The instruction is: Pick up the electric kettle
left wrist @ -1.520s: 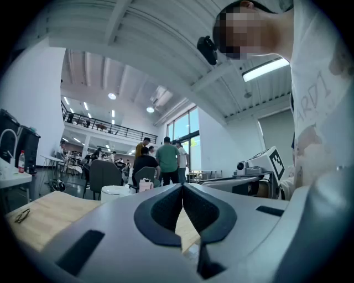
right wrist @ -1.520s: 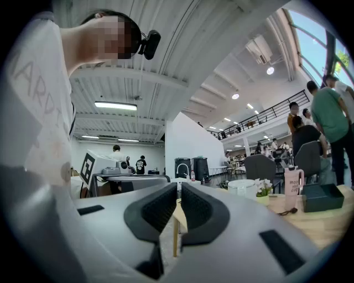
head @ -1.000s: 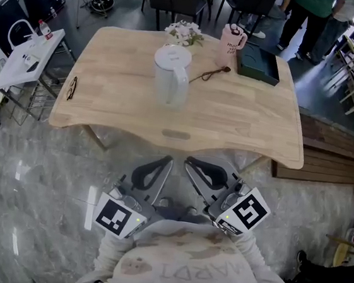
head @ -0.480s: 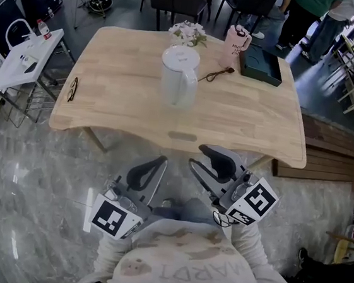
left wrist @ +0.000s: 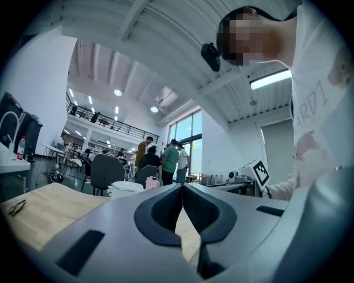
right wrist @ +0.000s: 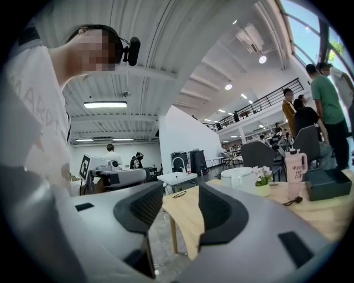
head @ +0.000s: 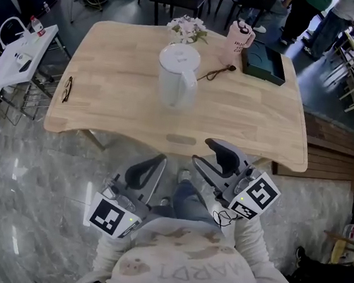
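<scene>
My left tongs (head: 160,161) are shut tight, tip to tip, and hold nothing. My right tongs (head: 201,150) have just been opening. Their jaws now stand wide apart, and only air is between them. Both tongs point level at the table (head: 118,99). Both hang off the table, just on my side of its near edge, over the shiny grey floor (head: 40,173).

The kettle (head: 177,74) stands on the table, about halfway along it and a bit closer to the far edge than to the near one. It is white and stands straight up, so its long way runs up and down. Its lid is on top. Its handle sticks out toward the table's near edge, toward me, turned a little to the right.

There is bare wood on the table to the left of the kettle, to its right, and all the way from it to the near edge. The far edge is more crowded. White flowers (head: 187,28) sit just behind the kettle. A pink cup (head: 235,41) stands further right along that edge. A dark box (head: 265,60) lies by the table's far right corner. A thin cord (head: 213,73) lies on the wood between the kettle and the cup. Glasses (head: 67,89) lie close to the table's left edge, well apart from the kettle.
</scene>
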